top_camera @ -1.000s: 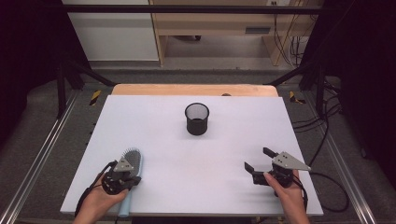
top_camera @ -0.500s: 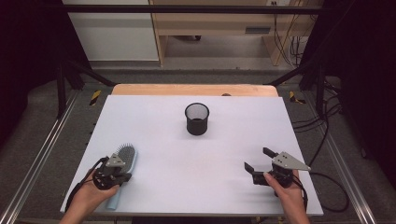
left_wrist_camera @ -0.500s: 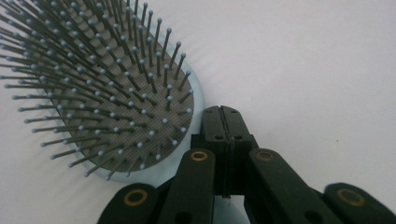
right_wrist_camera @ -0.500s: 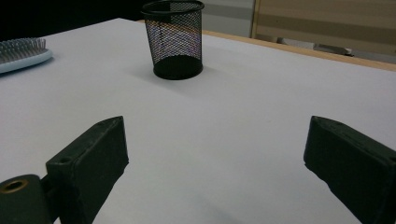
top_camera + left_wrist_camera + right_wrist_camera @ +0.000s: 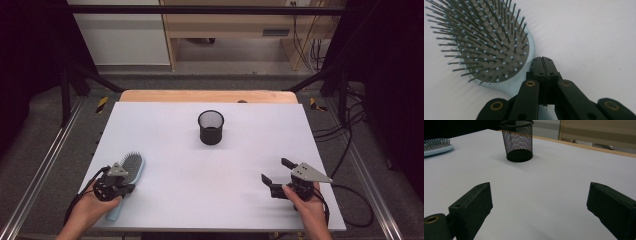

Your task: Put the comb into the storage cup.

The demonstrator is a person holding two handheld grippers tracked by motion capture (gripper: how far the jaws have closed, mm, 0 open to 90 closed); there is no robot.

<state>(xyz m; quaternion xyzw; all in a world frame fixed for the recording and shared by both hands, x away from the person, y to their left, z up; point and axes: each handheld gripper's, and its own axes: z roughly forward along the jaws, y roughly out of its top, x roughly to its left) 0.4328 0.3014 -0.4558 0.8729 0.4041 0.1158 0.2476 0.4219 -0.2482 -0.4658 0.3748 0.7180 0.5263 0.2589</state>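
**Hairbrush at the near left, jaws shut beside it**

The pale blue hairbrush [image 5: 129, 172] lies bristles-up near the table's [image 5: 210, 165] left front corner. It looks light and rigid, with soft pins; the handle seems the best hold. The left gripper [image 5: 543, 65], jaws pressed together and empty, rests at the brush's neck. The mesh cup [image 5: 211, 127] stands mid-table. The right gripper [image 5: 278, 173] rests wide open, holding nothing.

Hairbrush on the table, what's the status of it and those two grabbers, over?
Left hand-held gripper shut, empty, over the hairbrush handle end. Right hand-held gripper open, empty. Hairbrush flat on table, bristles up. Mesh cup well apart.
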